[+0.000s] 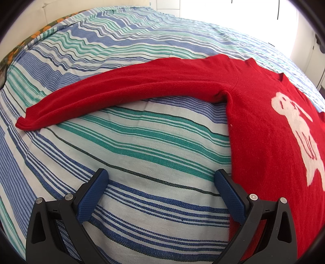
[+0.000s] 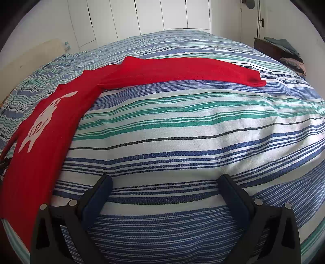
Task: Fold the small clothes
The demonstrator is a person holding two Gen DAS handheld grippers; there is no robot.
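A small red sweater (image 1: 264,126) with a white animal figure lies flat, front up, on a striped bedspread (image 1: 142,142). In the left wrist view its left sleeve (image 1: 121,89) stretches out to the left. My left gripper (image 1: 161,178) is open and empty over the bedspread, its right finger at the sweater's side edge. In the right wrist view the sweater body (image 2: 40,126) is at the left and its other sleeve (image 2: 182,69) stretches to the right. My right gripper (image 2: 166,182) is open and empty over the bedspread, to the right of the sweater.
The bed is covered in a blue, green and white striped spread (image 2: 182,132). White wardrobe doors (image 2: 142,16) stand behind the bed. A dark stand with piled clothes (image 2: 284,50) is at the far right. A bright window (image 1: 264,20) is at the back right.
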